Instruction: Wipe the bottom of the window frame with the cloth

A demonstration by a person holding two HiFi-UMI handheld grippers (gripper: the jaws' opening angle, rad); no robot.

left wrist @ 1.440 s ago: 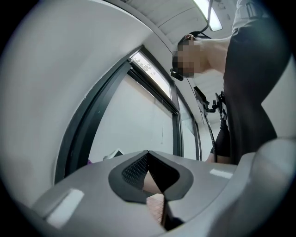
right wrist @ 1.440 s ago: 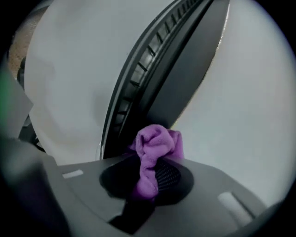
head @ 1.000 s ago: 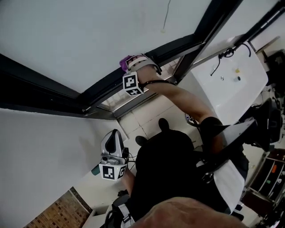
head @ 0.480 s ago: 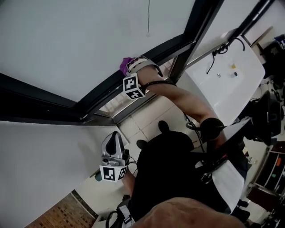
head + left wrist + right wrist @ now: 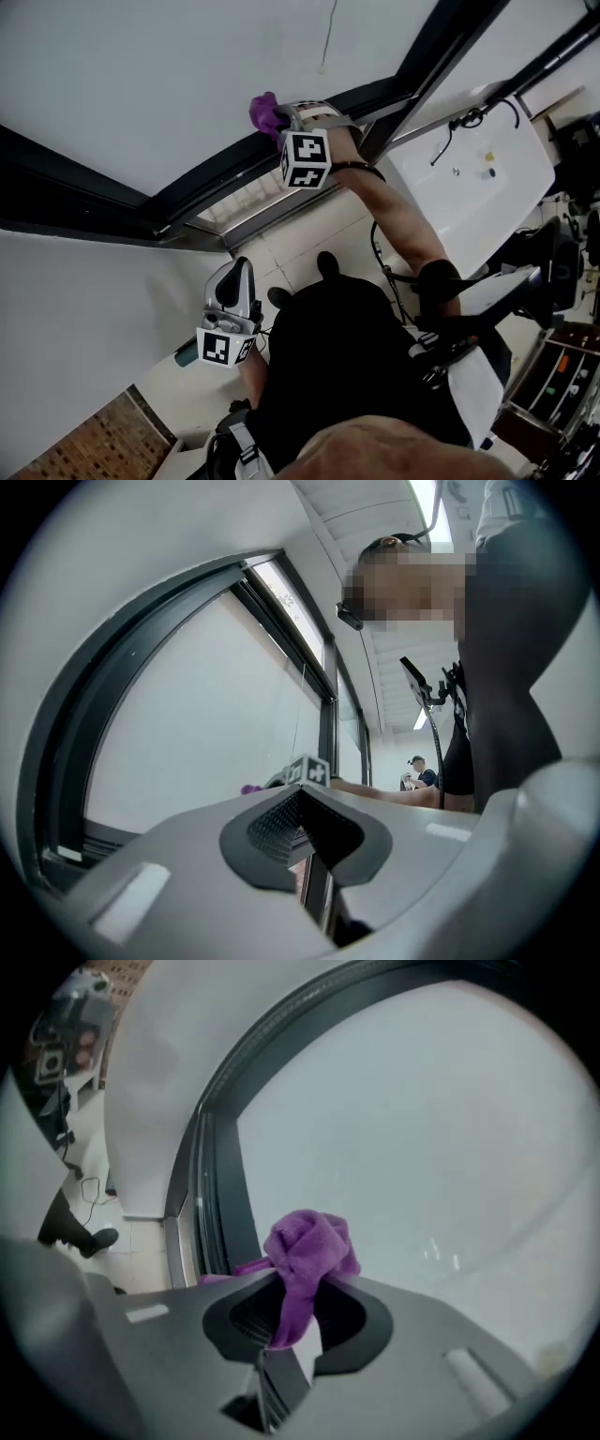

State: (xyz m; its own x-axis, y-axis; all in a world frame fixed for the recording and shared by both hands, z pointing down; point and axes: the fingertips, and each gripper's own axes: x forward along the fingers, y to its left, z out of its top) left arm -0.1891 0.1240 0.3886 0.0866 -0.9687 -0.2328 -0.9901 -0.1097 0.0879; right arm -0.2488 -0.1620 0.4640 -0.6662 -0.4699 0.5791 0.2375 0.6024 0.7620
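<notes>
White wall and pale floor tiles surround one dark window frame with a whitish pane. One purple cloth is bunched between the right gripper jaws, at the frame's inner edge by the glass. The second gripper, the left gripper, hangs low over the tiles with its jaws closed together on nothing.

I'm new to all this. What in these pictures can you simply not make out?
- Whether the purple cloth presses on the window frame: in the head view the right claw covers the contact, and the right gripper view doesn't settle it.
- Small bits on the white surface: head view, too small to name.
- Distant person: left gripper view, too small to tell what they are doing.
</notes>
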